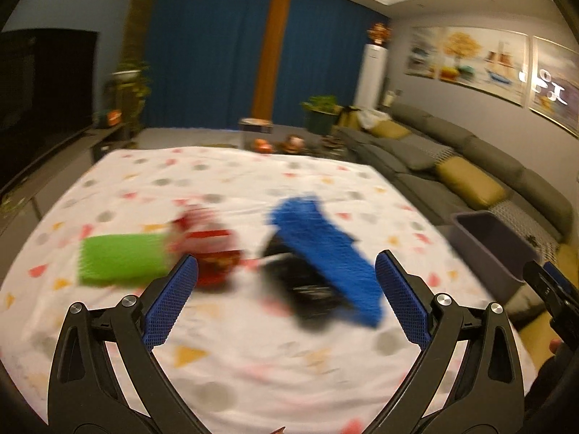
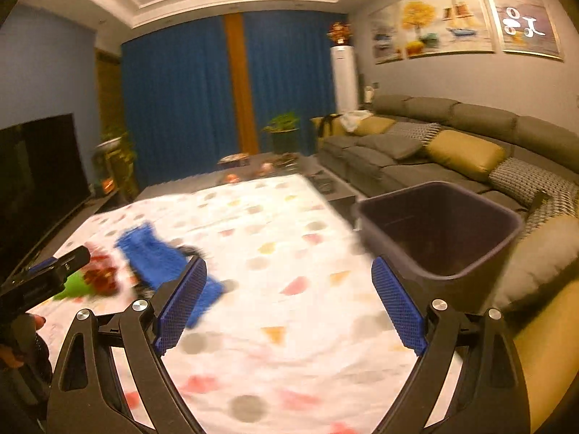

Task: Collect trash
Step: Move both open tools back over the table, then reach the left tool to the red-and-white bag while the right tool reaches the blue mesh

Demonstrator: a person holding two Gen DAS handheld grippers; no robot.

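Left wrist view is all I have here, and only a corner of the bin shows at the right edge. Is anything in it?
Observer: In the right wrist view the bin shows its whole opening; its inside is dark and I can make out nothing in it.
Operator: Where does the bin stand?
Observer: Beside the table's right edge, in front of the sofa.
Operator: Is the right gripper holding anything?
Observer: No, the right gripper is open with only tablecloth between its fingers.
Operator: And the trash?
Observer: The blue piece, red piece and green piece lie at its far left, beyond the left gripper.
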